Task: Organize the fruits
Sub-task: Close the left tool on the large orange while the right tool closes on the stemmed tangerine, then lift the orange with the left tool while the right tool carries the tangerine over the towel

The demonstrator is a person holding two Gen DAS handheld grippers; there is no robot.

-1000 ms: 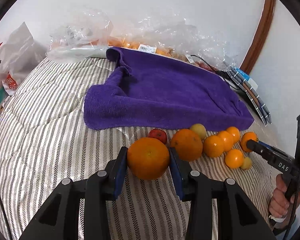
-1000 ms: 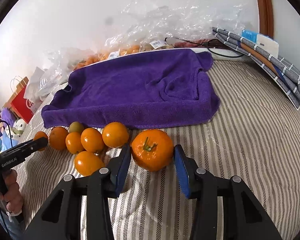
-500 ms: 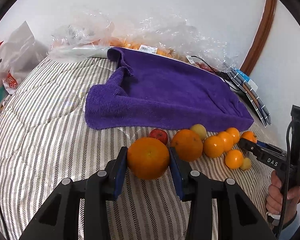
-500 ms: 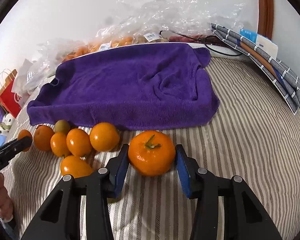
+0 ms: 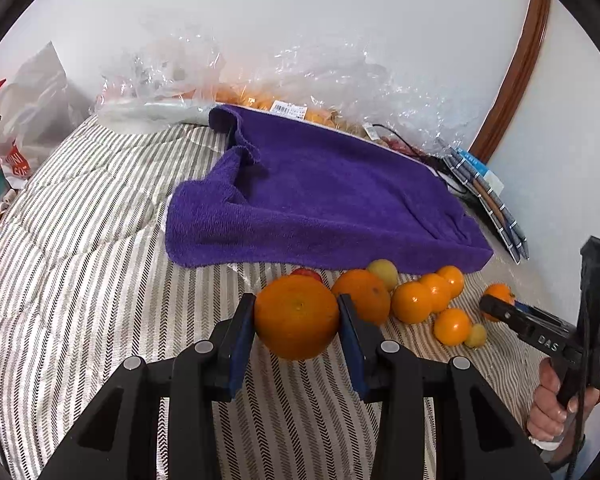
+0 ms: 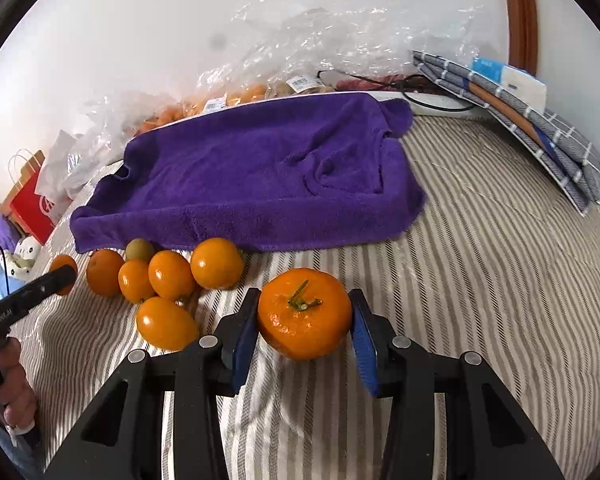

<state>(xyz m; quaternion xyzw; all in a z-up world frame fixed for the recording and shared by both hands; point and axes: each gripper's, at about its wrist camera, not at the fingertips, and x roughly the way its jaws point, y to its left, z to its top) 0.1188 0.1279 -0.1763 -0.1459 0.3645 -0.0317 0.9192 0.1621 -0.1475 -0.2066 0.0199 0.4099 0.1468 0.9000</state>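
Left wrist view: the left claw (image 5: 298, 316) is clamped on a large round orange (image 5: 297, 316), both blue pads against its sides, above the grey-striped quilted bed cover (image 5: 80, 280). Right wrist view: the right claw (image 6: 305, 322) is closing; its left pad touches a stemmed orange tangerine (image 6: 305, 313), while a sliver of gap shows at the right pad. A cluster of small orange fruits (image 6: 168, 276) lies just left, along the near edge of the rumpled purple towel (image 6: 260, 176).
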